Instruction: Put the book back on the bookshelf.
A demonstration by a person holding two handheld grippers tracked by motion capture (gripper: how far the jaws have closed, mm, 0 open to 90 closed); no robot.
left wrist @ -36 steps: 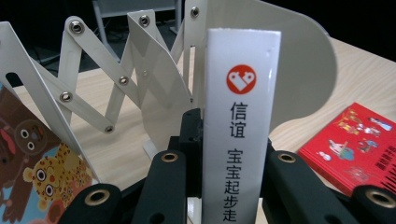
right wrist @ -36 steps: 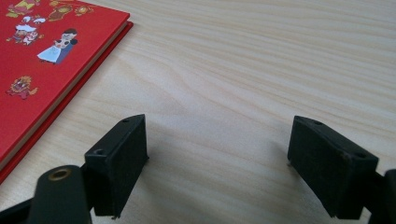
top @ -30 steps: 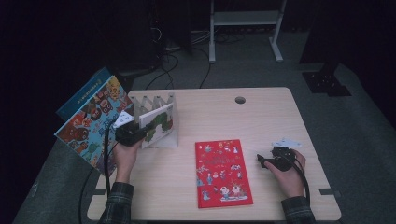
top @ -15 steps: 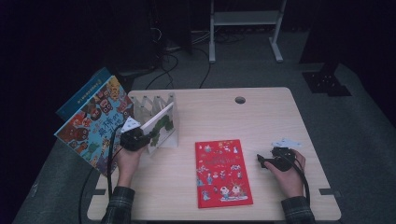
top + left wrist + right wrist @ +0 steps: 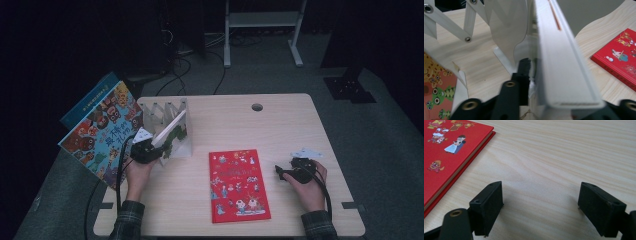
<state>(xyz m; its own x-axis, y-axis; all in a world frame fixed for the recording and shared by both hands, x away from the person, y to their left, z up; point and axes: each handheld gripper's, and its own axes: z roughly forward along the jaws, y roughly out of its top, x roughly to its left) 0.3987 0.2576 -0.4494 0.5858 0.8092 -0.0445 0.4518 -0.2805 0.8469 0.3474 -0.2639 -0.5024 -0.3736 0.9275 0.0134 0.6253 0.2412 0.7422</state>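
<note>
A white picture book [image 5: 173,131] leans tilted in the end slot of a white accordion rack [image 5: 159,107] at the table's left. My left gripper [image 5: 151,151] is at the book's near lower edge. In the left gripper view the book [image 5: 559,62] stands between the jaws, which have just been opening; the left pad [image 5: 525,70] sits just off its cover, and the right pad is hidden behind it. A red book [image 5: 238,183] lies flat at the front middle. My right gripper [image 5: 279,172] rests on the table to its right, open with only bare wood between its pads [image 5: 490,202].
Two colourful picture books [image 5: 102,131] lean beyond the table's left edge. The rack's plates [image 5: 509,32] stand just left of the white book. A round cable hole [image 5: 257,107] is at the table's back. The red book's corner [image 5: 446,152] lies left of the right gripper.
The left hand has shifted slightly toward the near right, and the white book has come to lean in the rack's end slot. The right hand has not moved.
</note>
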